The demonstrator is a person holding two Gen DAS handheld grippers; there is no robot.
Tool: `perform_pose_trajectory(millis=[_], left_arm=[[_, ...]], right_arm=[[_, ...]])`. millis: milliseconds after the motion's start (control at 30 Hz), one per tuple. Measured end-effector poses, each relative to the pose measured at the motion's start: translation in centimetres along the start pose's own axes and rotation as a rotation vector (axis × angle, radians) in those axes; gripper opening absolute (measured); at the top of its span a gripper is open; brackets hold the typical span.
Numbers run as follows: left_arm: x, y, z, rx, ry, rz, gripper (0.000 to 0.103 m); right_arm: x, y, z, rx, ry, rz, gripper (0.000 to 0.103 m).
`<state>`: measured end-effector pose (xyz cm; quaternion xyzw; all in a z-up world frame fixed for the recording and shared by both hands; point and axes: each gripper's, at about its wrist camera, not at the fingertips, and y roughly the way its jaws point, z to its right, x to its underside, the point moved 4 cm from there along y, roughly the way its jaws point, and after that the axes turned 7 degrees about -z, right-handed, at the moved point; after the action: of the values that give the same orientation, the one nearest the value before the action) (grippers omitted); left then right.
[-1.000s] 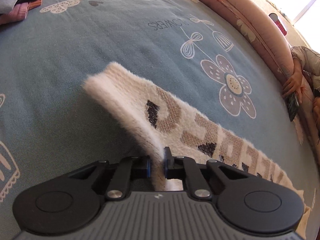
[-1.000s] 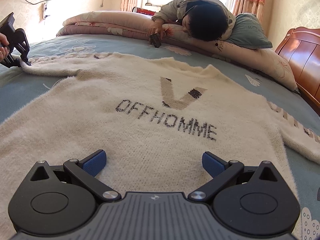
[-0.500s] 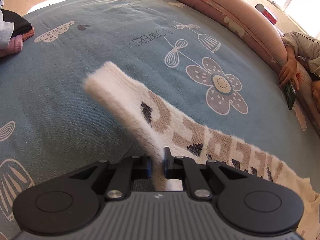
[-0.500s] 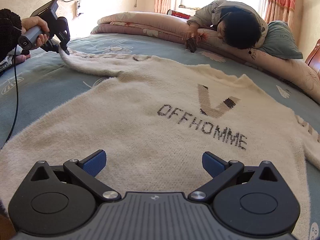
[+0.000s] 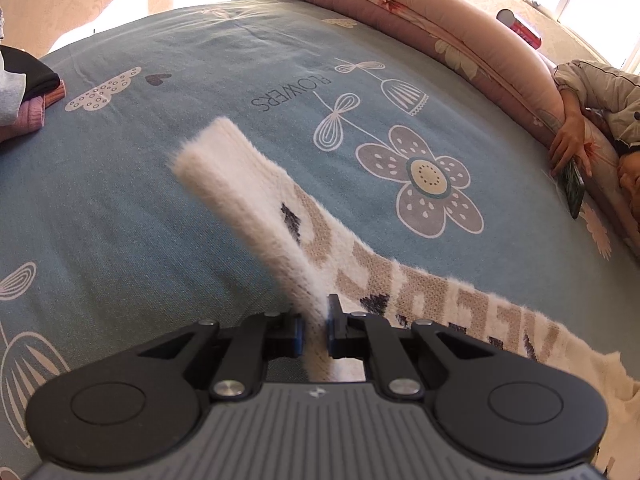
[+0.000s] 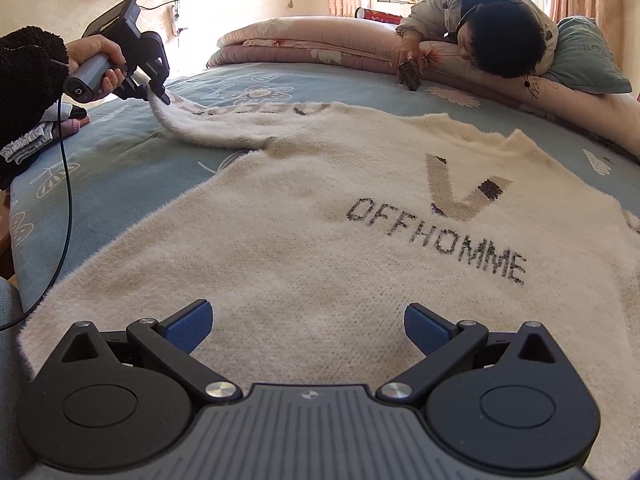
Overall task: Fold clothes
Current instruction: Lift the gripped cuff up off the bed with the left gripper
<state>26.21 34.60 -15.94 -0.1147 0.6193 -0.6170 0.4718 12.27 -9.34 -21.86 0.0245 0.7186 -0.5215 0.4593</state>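
A cream knit sweater with "OFFHOMME" lettering lies face up on the blue bed sheet. My left gripper is shut on the sweater's left sleeve near the cuff and holds it lifted off the bed; the cuff hangs free beyond the fingers. In the right wrist view the left gripper shows at the far left, with the sleeve drooping from it to the shoulder. My right gripper is open and empty, hovering over the sweater's lower hem.
A person lies across rolled pink quilts at the head of the bed, holding a phone. Folded clothes sit at the bed's left edge. A cable hangs from the left gripper.
My left gripper has lifted the sleeve higher and carried it inward toward the sweater's body. My right gripper has shifted left over the hem and stayed open.
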Motion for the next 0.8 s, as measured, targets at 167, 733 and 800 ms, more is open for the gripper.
perform_pose_trajectory(millis=[167,733,800], left_arm=[[-0.3,-1.3,1.3,0.003,0.042,0.021,0.008],[0.2,-7.8,10.3,0.070,0.227,0.120,0.008],[0.5,-8.4,11.6,0.071,0.250,0.134,0.008]], right_arm=[[0.1,0.0,0.1,0.002,0.002,0.003,0.103],[-0.2,-0.7,0.3,0.017,0.012,0.021,0.103],[-0.3,-0.8,0.3,0.017,0.014,0.023,0.103]])
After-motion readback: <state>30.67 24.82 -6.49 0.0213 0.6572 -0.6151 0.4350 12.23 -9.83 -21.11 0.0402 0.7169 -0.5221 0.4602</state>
